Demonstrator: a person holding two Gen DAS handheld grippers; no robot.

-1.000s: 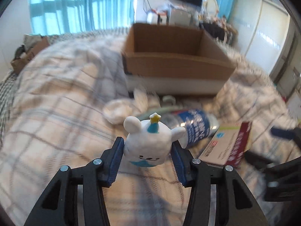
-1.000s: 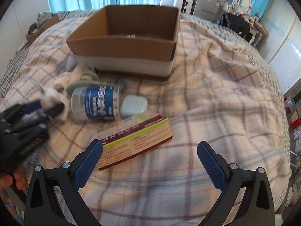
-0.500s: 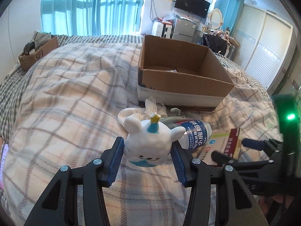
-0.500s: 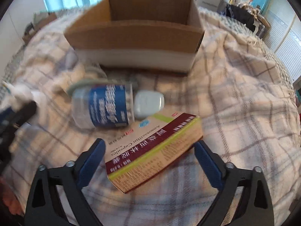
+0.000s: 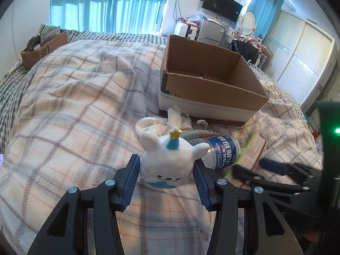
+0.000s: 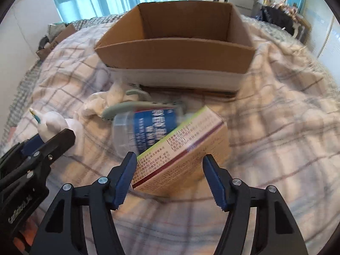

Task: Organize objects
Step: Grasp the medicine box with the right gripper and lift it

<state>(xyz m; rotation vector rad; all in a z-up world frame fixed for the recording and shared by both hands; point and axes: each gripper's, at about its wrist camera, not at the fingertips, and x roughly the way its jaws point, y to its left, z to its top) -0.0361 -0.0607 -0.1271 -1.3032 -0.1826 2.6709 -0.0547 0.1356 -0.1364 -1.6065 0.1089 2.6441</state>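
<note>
My left gripper (image 5: 166,165) is shut on a white bunny toy (image 5: 170,161) with a yellow star, held just above the plaid blanket (image 5: 74,106). The right gripper (image 6: 170,165) straddles a tan and maroon medicine box (image 6: 180,148). Its jaws are closing, and both blue pads meet the box's long sides. The box leans on a clear bottle with a blue label (image 6: 148,131). An open cardboard box (image 6: 176,53) stands just behind them. In the right wrist view the left gripper (image 6: 42,140) and the bunny toy (image 6: 53,125) show at the left edge.
A crumpled white cloth (image 5: 157,125) and a grey-green curved strap (image 6: 127,106) lie between the bottle and the cardboard box. A smaller carton (image 5: 42,48) sits at the bed's far left edge. Furniture, a screen and a wardrobe stand beyond the bed.
The right gripper came forward over the medicine box and its jaws narrowed from wide apart onto the box's sides. The left gripper kept its hold on the bunny toy.
</note>
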